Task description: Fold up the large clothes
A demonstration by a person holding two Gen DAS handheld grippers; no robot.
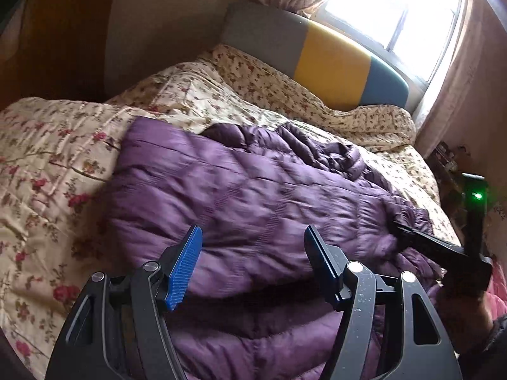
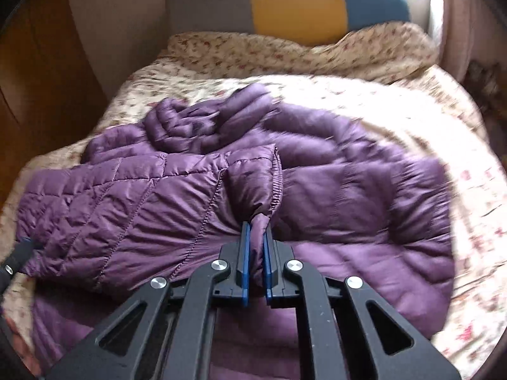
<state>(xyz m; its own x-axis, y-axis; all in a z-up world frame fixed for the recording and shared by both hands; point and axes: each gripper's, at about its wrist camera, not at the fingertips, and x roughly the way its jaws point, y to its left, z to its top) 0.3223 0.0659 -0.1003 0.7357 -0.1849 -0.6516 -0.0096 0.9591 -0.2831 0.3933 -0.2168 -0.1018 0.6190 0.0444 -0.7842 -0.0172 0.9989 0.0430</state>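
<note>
While blur smears the purple jacket (image 2: pixel 317 190), right tongs (image 2: pixel 256 231) pinch its cuff — left tongs (image 1: pixel 253 240) gape, empty.

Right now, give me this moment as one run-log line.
stage: fold in progress | left hand-held gripper: open over purple puffer jacket | right hand-held gripper: shut on jacket cuff | surface: floral bedspread

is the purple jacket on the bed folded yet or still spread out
Partly folded. The purple jacket has one quilted side laid over its body, and the right gripper pinches its cuff.
</note>
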